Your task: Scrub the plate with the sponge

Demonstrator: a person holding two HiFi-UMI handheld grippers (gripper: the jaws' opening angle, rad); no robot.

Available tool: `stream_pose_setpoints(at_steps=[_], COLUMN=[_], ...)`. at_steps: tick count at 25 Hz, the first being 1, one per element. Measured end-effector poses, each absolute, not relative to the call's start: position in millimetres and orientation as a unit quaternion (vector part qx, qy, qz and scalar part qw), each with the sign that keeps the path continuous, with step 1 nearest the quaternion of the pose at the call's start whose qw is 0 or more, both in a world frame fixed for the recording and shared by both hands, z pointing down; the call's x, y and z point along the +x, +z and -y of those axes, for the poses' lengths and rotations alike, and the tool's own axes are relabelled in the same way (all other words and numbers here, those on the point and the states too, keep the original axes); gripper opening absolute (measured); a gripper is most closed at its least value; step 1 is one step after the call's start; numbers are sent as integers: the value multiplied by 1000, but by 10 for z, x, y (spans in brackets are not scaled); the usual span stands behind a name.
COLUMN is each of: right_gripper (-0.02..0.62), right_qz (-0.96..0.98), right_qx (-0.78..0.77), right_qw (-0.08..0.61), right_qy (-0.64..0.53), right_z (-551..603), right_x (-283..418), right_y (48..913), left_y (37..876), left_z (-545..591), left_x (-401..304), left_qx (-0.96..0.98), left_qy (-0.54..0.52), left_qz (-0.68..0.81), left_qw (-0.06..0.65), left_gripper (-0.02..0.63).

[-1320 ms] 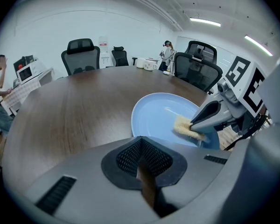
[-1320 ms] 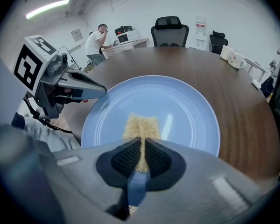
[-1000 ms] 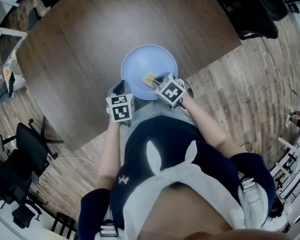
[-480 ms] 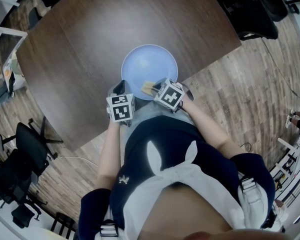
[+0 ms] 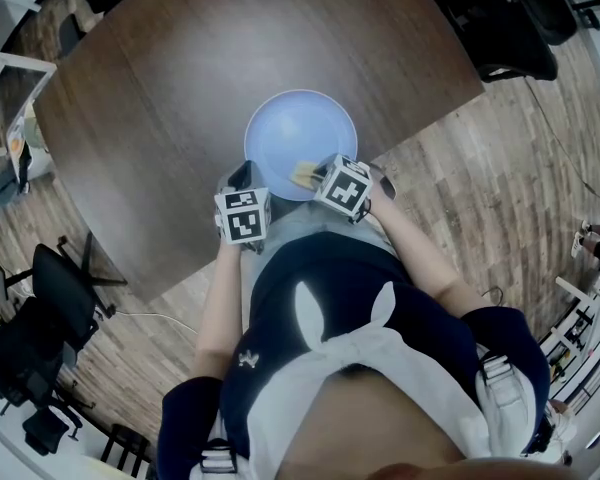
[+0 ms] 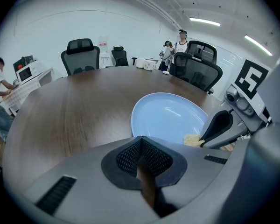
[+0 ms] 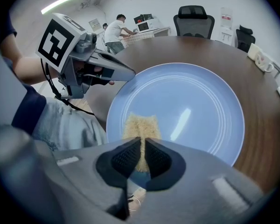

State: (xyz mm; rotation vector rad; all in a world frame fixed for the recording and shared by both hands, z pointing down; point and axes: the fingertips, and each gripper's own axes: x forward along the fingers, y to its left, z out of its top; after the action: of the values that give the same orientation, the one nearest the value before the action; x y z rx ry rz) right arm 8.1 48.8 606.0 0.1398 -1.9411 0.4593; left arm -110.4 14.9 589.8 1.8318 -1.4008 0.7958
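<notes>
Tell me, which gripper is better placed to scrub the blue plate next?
The right. The right gripper is shut on the yellow sponge, which lies on the blue plate. The left gripper is shut on nothing, beside the plate's rim.

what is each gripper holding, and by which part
The right gripper grips the sponge by its near end, on the plate. The left gripper is shut, holding nothing.
</notes>
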Motion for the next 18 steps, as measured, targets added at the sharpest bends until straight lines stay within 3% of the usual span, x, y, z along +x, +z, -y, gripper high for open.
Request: stream_pose_setpoints(at_steps=[18], right_gripper=[26], right_qz=[786], right_qx=[211], right_qw=[525], right_qy=[249], right_z=[127], right_x=[631], right_y=[6151], left_y=[5913], left_z=[-148], left_x=[-1101], left_qx=[707], left_qy=[316], left_qz=[533], left_qw=[341], left_gripper=[3])
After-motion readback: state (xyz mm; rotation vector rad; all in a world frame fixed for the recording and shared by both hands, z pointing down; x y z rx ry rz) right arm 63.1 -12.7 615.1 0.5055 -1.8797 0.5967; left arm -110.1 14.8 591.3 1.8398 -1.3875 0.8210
